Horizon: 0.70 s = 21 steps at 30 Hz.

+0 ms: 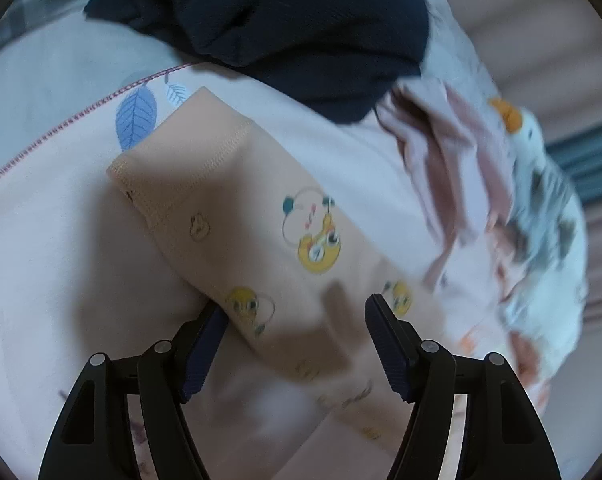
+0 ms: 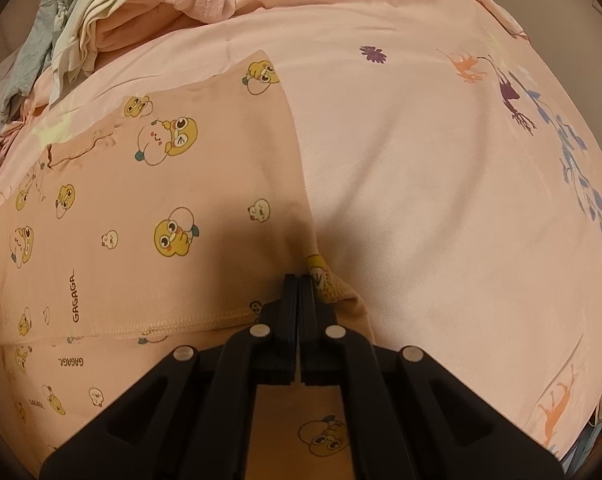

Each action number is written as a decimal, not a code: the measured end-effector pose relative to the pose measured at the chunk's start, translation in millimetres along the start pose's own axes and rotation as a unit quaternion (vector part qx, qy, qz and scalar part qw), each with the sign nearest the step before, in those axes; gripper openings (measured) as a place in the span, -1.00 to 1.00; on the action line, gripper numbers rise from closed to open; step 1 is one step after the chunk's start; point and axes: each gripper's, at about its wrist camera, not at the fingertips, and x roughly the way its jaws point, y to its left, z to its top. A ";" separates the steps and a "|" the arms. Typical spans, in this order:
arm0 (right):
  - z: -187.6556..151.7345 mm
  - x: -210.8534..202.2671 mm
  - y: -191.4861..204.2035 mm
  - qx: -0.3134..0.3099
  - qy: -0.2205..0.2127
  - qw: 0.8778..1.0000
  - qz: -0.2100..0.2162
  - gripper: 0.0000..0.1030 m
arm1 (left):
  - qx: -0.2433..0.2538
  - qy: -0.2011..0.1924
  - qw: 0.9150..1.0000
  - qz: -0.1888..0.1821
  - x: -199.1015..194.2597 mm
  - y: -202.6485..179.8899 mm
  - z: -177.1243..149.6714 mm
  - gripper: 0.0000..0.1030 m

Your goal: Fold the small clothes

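Note:
A small peach garment (image 2: 141, 200) printed with yellow cartoon ducks lies flat on a pink bedsheet (image 2: 421, 160). My right gripper (image 2: 299, 278) is shut on its bunched right edge, just above the stitched hem. In the left wrist view a folded sleeve or leg of the same peach garment (image 1: 237, 208) runs diagonally, cuff at the upper left. My left gripper (image 1: 296, 304) hovers open over the lower part of it, fingers spread to either side and pads not pressing the cloth. This view is blurred.
A dark navy garment (image 1: 301, 20) lies crumpled beyond the peach sleeve. A heap of pink and white printed clothes (image 1: 521, 200) sits to the right. Another pile of cream, grey and pink clothes (image 2: 101, 20) rests at the far left of the sheet.

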 end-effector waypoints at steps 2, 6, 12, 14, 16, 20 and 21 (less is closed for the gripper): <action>1.3 0.9 0.4 0.000 0.002 1.000 -0.001 -1.00 | -0.038 0.000 0.999 -0.031 -0.6 13.0 6.2 0.35; 4.8 3.0 -1.7 0.005 0.002 1.000 -0.001 -1.00 | -0.122 -0.007 0.987 -0.102 -4.8 45.8 16.5 0.34; 4.8 3.8 -3.3 0.019 -0.005 1.000 -0.002 -1.00 | -0.140 0.005 0.984 -0.109 -7.0 70.1 27.8 -0.25; 4.9 4.6 -2.7 0.019 -0.006 1.000 -0.003 -1.00 | -0.132 -0.002 0.989 -0.069 -6.9 72.9 28.7 -0.67; 3.8 4.3 0.5 0.015 -0.006 1.000 -0.006 -1.00 | -0.123 -0.005 0.991 -0.052 -4.6 73.9 30.0 -0.81; 4.3 4.7 10.6 -0.016 -0.006 1.000 -0.024 -1.00 | -0.045 -0.025 0.998 0.032 -10.9 45.3 27.2 -0.85; 4.9 5.3 14.4 -0.030 -0.007 0.999 -0.030 -1.00 | -0.004 -0.032 0.997 0.074 -10.4 29.7 24.5 -0.86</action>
